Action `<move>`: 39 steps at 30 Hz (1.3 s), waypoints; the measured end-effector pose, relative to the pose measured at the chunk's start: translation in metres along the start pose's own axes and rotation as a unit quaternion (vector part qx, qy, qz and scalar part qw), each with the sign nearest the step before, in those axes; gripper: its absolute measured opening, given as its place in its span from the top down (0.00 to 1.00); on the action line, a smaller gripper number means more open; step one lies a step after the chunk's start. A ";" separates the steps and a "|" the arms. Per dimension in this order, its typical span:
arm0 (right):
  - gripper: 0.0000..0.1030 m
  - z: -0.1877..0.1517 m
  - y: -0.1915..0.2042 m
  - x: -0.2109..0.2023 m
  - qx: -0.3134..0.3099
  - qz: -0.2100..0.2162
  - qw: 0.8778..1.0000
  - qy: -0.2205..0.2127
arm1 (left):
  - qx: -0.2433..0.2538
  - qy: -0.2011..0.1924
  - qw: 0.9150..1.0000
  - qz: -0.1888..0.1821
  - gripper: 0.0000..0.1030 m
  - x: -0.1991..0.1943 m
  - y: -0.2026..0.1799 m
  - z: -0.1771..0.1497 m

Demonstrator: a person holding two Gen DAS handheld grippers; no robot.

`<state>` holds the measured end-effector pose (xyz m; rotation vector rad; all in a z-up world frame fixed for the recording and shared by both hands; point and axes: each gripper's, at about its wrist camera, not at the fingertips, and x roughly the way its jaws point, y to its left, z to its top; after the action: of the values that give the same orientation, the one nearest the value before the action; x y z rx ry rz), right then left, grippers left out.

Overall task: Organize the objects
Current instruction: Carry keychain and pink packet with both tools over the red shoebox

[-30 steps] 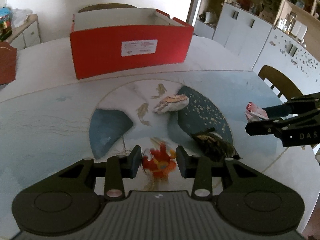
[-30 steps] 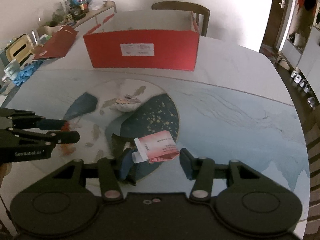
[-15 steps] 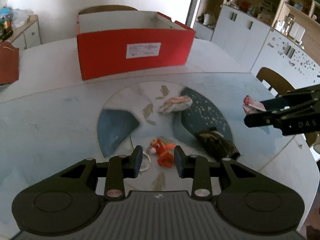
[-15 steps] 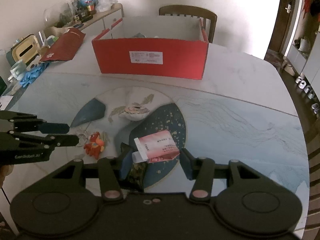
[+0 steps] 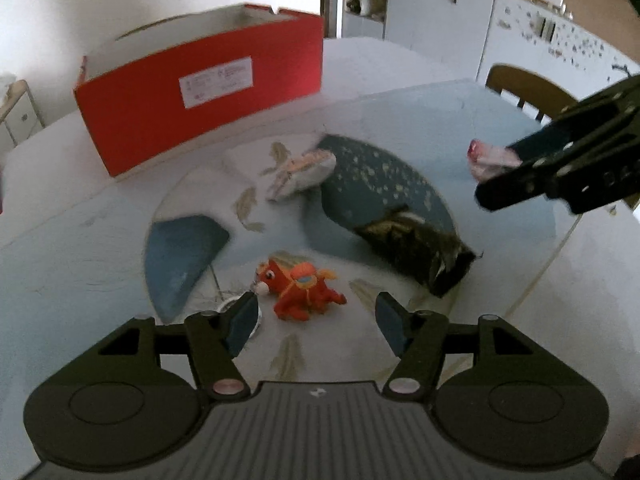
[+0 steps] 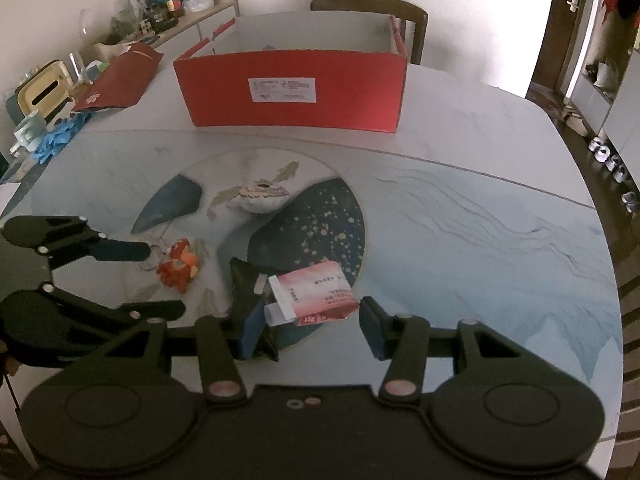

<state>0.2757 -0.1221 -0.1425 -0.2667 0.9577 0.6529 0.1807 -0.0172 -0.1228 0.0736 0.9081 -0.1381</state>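
An orange plush keychain toy [image 5: 302, 289] lies on the table's round painted disc, free of the pads of my left gripper [image 5: 316, 320], whose jaws are opening around it. In the right wrist view the left gripper [image 6: 166, 278] straddles the same toy [image 6: 178, 268]. My right gripper [image 6: 312, 330] is shut on a pink sachet [image 6: 316, 294] and holds it above the table. From the left wrist view the sachet [image 5: 486, 156] sticks out of the right gripper [image 5: 520, 176]. An open red box [image 6: 292, 84] stands at the back.
A pale shell-shaped pouch [image 6: 262, 198] and a dark crumpled packet [image 5: 416, 248] lie on the disc. A red paper bag [image 6: 120, 80] and blue gloves [image 6: 60, 140] sit far left. Chairs [image 6: 368, 4] stand behind the box and at the right edge.
The left gripper held the orange toy up, lowered it onto the table, then spread its jaws and let it go. The right gripper keeps hold of the pink sachet.
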 end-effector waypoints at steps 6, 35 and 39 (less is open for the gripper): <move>0.51 -0.005 -0.005 -0.001 0.004 -0.004 1.000 0.003 | -0.017 0.006 1.000 0.008 0.46 0.008 0.003 0.003; 0.51 0.017 -0.007 -0.021 -0.007 0.013 1.000 -0.020 | -0.151 -0.042 0.987 -0.024 0.63 -0.035 0.032 0.010; 0.51 0.031 -0.006 -0.025 -0.017 0.016 0.999 -0.032 | -0.153 -0.060 0.986 -0.022 0.63 -0.045 0.036 0.022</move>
<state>0.2906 -0.1214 -0.1051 -0.2595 0.8921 0.7042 0.1766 0.0199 -0.0737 -0.2392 0.8015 -0.0428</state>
